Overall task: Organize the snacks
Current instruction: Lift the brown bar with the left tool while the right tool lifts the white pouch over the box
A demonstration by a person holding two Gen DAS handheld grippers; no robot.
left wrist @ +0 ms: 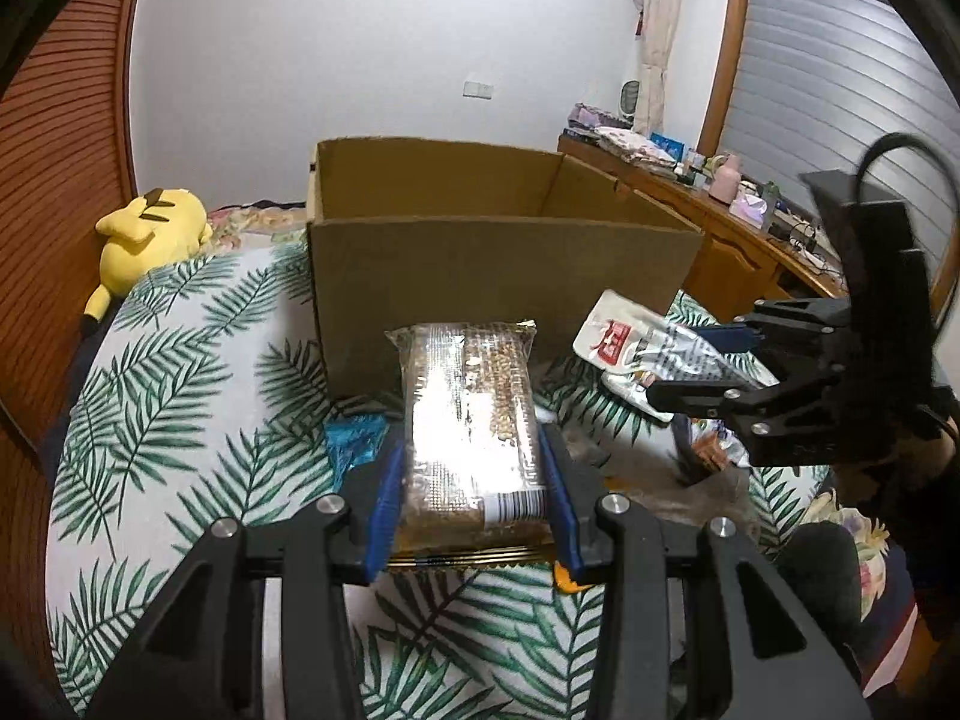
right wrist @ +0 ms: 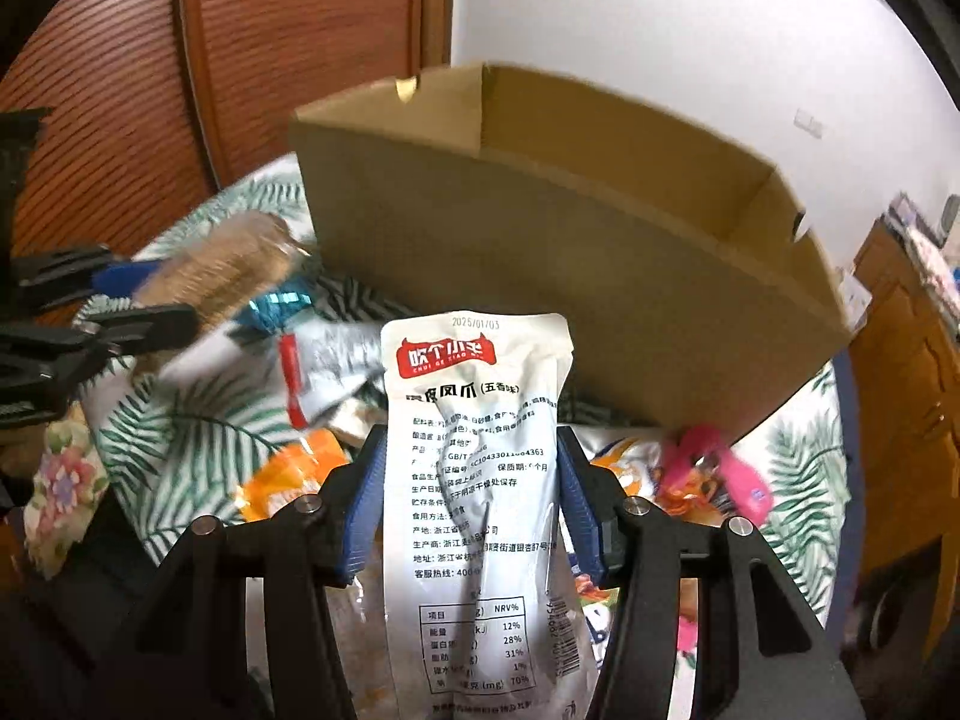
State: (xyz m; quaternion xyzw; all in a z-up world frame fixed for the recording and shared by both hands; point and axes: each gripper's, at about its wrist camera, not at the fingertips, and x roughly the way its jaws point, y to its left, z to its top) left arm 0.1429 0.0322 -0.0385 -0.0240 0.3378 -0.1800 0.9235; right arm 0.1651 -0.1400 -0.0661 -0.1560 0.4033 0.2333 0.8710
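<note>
Both fingers pinch snacks: left fingers (left wrist: pixel 474 498) a cracker pack (left wrist: pixel 471 420), right fingers (right wrist: pixel 471 498) a white pouch (right wrist: pixel 480 480).

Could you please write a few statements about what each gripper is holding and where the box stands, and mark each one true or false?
1. The left gripper is shut on a clear-wrapped grain bar. True.
2. The right gripper is open and holds nothing. False: it is shut on a white pouch with a red logo.
3. The cardboard box stands open at the top on the leaf-print bedspread. True.
4. The grain bar already lies inside the box. False: it is held in front of the box, outside it.
5. A yellow plush toy lies to the left of the box in the left wrist view. True.
</note>
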